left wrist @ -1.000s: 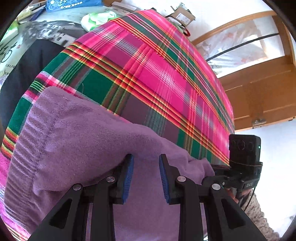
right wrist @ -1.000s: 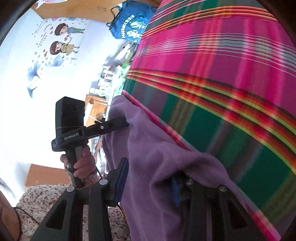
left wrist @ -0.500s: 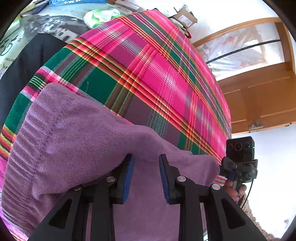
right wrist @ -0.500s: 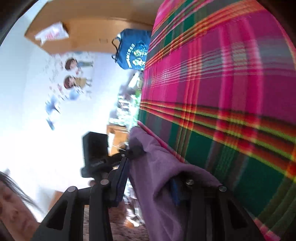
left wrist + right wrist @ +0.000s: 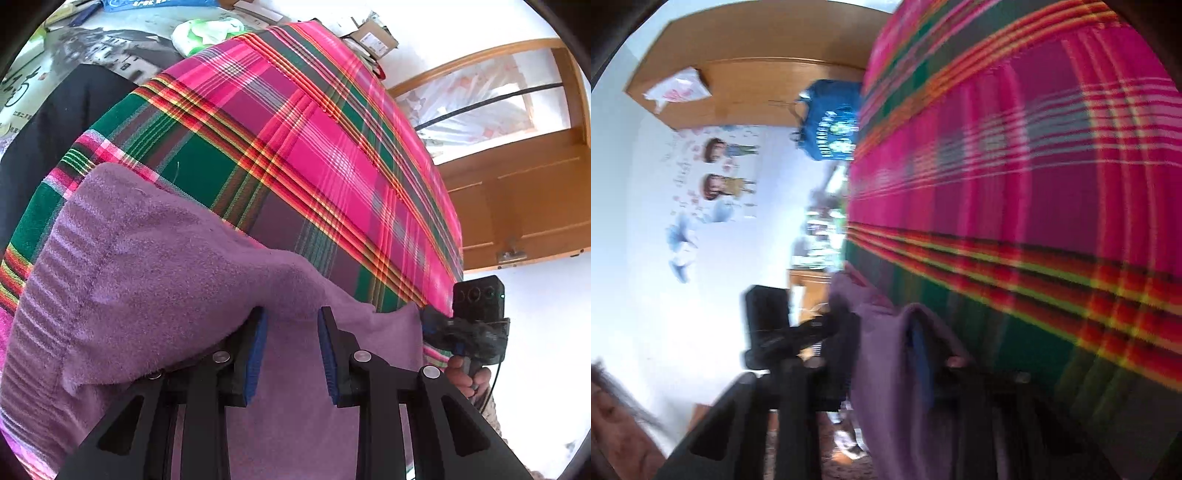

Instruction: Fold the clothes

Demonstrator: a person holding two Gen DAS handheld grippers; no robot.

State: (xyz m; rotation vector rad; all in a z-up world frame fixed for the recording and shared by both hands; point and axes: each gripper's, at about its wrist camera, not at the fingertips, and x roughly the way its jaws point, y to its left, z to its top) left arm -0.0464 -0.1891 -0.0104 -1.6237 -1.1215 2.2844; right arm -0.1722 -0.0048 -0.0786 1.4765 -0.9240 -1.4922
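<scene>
Two grips on one purple garment (image 5: 155, 280), stretched over a pink-and-green plaid cover (image 5: 314, 147). Filled the lower left of the left wrist view with the fleece, ribbed hem toward the left edge, one fold draped over the left-hand finger of the left gripper (image 5: 290, 314). Set those fingers narrow, blue pads facing each other, with purple cloth running between them. Pinched the garment's far corner at the lower right of the same view in the right gripper (image 5: 424, 323), with a hand (image 5: 466, 376) wrapped round the handle below it. Had just been closing the right fingers with a fold of the fleece between them. Showed them drawn in tight on that fold at bottom centre of the blurred right wrist view, with plaid filling the whole right half. Placed a black garment (image 5: 55, 129) against the plaid's edge at the upper left of the left wrist view, and a wooden door (image 5: 524, 199) at its right. Hung a blue bag (image 5: 831, 125) near top centre of the right wrist view, beside cartoon wall stickers (image 5: 724, 170).
</scene>
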